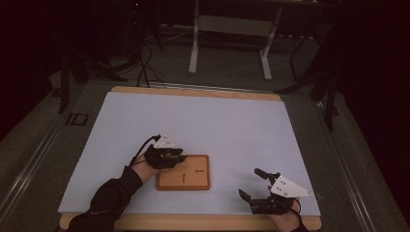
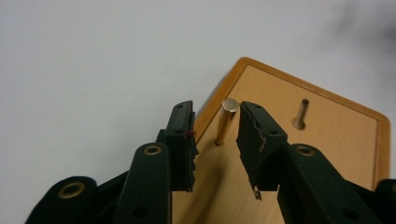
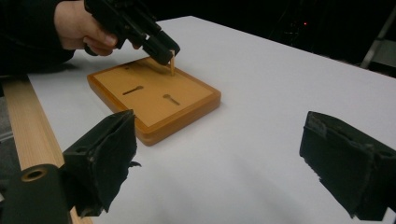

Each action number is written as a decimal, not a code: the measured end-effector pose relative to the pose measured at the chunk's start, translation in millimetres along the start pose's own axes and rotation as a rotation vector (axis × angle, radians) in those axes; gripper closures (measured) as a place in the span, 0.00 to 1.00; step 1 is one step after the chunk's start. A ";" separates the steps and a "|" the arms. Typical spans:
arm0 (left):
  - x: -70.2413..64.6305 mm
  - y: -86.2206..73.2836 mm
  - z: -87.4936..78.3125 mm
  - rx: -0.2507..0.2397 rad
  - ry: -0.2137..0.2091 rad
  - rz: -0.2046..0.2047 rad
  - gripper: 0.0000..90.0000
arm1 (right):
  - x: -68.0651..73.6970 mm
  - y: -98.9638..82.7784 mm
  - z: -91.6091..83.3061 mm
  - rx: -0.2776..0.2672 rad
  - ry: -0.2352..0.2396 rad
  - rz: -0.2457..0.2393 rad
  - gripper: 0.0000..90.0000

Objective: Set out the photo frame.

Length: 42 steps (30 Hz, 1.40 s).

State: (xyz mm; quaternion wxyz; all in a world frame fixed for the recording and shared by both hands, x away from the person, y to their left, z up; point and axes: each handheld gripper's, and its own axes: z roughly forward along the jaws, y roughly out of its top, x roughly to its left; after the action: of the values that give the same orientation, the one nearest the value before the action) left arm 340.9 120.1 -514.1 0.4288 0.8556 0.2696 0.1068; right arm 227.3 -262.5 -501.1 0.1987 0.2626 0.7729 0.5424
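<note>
The wooden board (image 2: 299, 154) runs off the left gripper view's lower edge; whether the pads touch the upright peg (image 2: 225, 122) stays unclear.

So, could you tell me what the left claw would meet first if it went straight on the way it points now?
Probably the upright wooden peg, which stands between the open jaws of the left claw, close to the right one. Past it comes the wooden board that holds the peg; depth is hard to judge.

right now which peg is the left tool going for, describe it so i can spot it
On the white table sheet lies a wooden board. Near the board's corner a thin wooden peg stands upright, between the open jaws of the left tool. The board's other marks are flat keyhole slots; the peg sticks up.
</note>
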 end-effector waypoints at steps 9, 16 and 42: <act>-2.1 0.1 5.6 -0.014 -0.019 0.029 0.92 | 1.1 0.5 0.4 -0.003 0.013 0.007 0.12; -0.4 1.9 6.0 -0.001 -0.029 0.028 0.93 | 3.6 1.7 6.5 0.013 0.042 -0.004 0.15; 26.5 15.0 11.1 0.075 -0.172 -0.067 0.94 | 97.6 -4.7 88.8 0.281 -0.133 -0.972 0.51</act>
State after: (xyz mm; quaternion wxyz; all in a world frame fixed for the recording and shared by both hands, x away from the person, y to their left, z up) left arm 373.0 120.0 -510.2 0.4214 0.8675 0.2641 0.0083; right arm 202.5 -138.0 -537.2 0.4395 -0.0692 0.8570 0.2601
